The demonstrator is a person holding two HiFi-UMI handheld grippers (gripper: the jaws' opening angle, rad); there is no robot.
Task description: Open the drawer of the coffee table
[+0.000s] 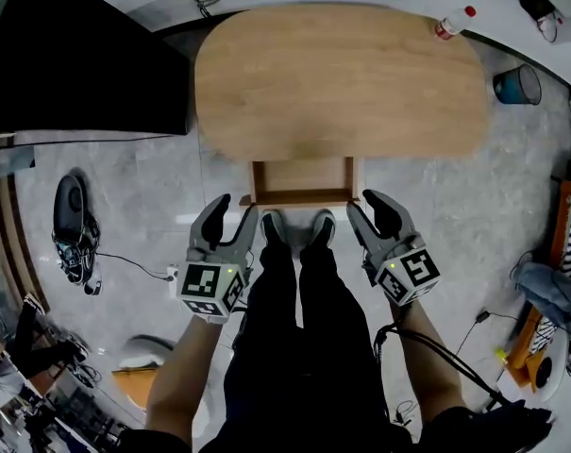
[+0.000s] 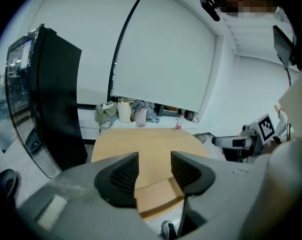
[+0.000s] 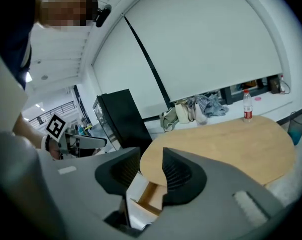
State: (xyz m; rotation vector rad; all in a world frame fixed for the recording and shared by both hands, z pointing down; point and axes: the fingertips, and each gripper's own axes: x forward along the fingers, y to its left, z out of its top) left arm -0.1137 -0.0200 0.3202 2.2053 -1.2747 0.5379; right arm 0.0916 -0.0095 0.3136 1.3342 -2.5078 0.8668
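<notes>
Black ribbed rubber, fingers (image 2: pixel 122 176) of the left gripper (image 2: pixel 154 166): set moderately apart, nothing between them, no contact with any object. Through the gap show the wooden table (image 2: pixel 141 141) and, below it, the drawer (image 2: pixel 157 195).

Black ribbed rubber, fingers (image 3: pixel 179 175) of the right gripper (image 3: pixel 151 166): a narrower gap than the left pair, likewise empty and touching nothing. The drawer (image 3: pixel 150 198) appears low between them, under the table (image 3: pixel 230 149) edge.

Both grippers, head view: left gripper (image 1: pixel 234 210) and right gripper (image 1: pixel 363 206) held in the air on either side of the person's legs, fingers pointing toward the table, each carrying a cube with square markers at its rear.

Drawer (image 1: pixel 302 177): light wood, standing open, pulled out from the middle of the table's near edge; interior bare as far as visible. It lies just ahead of the person's shoes (image 1: pixel 274 226), between the two grippers and clear of both.

Table (image 1: pixel 342 83): rounded oblong top, light wood.

Surroundings: bottle (image 1: pixel 452 24) with a red cap beyond the far right corner of the table; blue bin (image 1: pixel 518 85) on the floor to the right; black cabinet (image 1: pixel 77 64) to the left; grey marbled floor (image 1: pixel 455 206).
</notes>
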